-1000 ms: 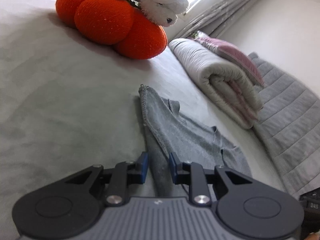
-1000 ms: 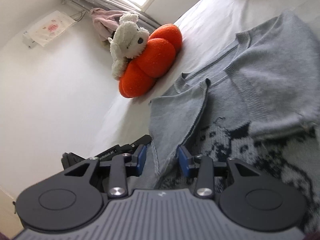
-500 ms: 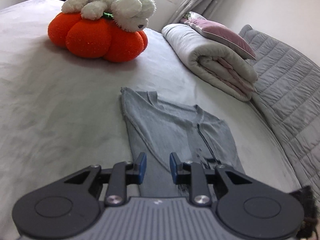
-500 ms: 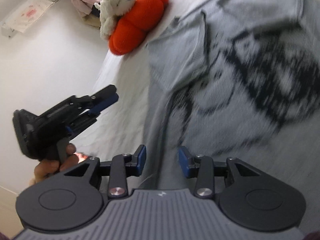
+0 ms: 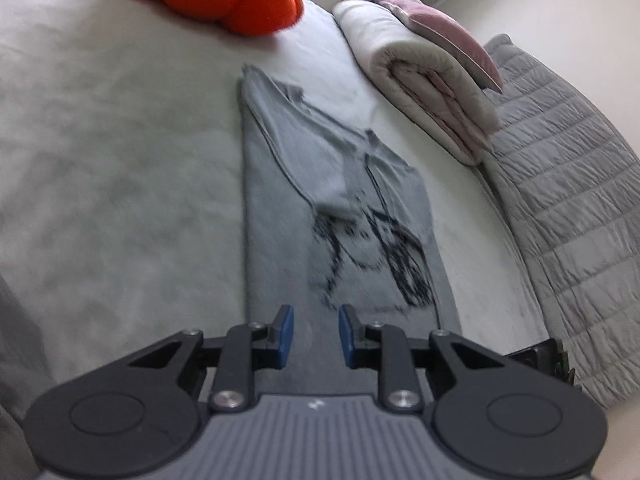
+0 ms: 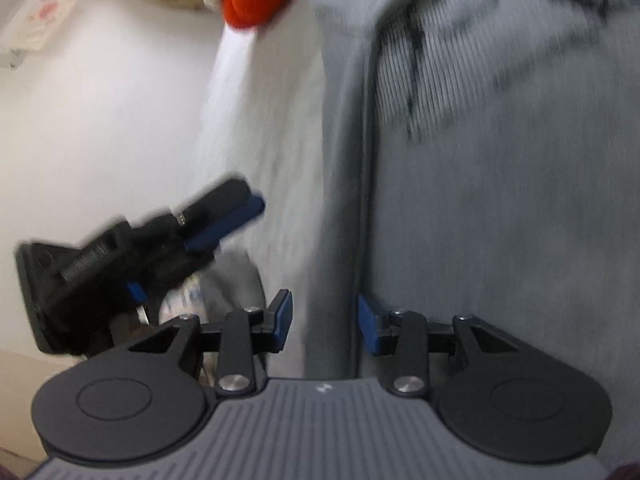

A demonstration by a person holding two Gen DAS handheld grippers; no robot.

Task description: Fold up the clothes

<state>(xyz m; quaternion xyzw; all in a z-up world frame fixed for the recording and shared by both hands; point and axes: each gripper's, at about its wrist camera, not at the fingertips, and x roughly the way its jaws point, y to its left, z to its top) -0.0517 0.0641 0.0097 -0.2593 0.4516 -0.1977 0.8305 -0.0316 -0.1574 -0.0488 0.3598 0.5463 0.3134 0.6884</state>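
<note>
Both tools pulled back toward the sweater [image 5: 344, 240] hem at 6 o'clock, left tool [image 5: 316, 334] apart and empty, right tool [image 6: 325, 322] closing on nothing; sides folded, lengthwise fold next.

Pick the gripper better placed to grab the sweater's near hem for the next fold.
Left, probably. The left gripper sits centred over the sweater hem; the right gripper straddles its side edge, jaws closing with nothing pinched.

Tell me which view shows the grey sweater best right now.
The left wrist view: the sweater lies nearly whole on the bed, long and narrow, sleeves folded in, its dark pattern readable. The right wrist view is too close and motion-blurred; it shows only one folded edge and part of the pattern.
</note>
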